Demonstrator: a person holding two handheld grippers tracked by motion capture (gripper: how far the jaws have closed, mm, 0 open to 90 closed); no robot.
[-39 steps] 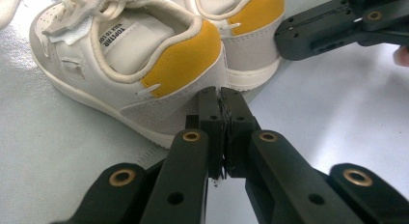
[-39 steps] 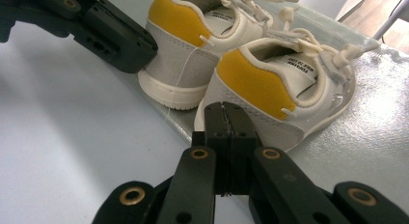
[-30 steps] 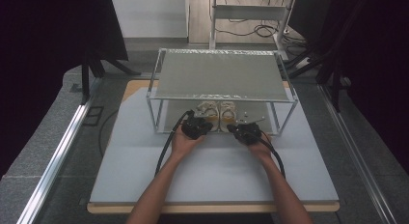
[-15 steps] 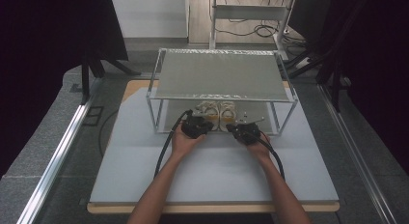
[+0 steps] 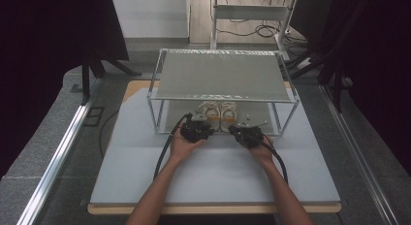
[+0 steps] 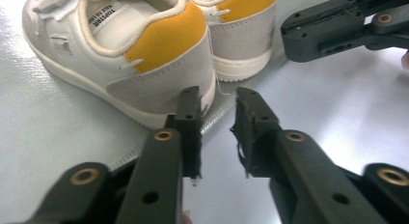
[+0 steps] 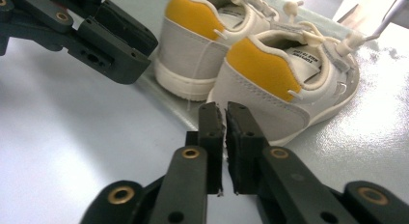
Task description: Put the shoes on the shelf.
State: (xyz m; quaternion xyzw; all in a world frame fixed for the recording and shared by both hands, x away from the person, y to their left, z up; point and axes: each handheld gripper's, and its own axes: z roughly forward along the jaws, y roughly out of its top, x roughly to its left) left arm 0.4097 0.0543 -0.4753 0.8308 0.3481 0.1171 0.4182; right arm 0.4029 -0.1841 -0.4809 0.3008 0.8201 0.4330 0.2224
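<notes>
The pair of shoes (image 5: 217,111) stood side by side on the lower shelf (image 5: 259,119) of a metal rack (image 5: 220,74) on the tabletop (image 5: 213,171), yellow heels toward the person. The left gripper (image 6: 217,101) had just been opening, its fingers a little apart and empty (just behind the left shoe (image 6: 120,45)). The right gripper (image 7: 224,110) had also just been opening, its fingers parted only a crack, holding nothing, at the right shoe (image 7: 284,74)
</notes>
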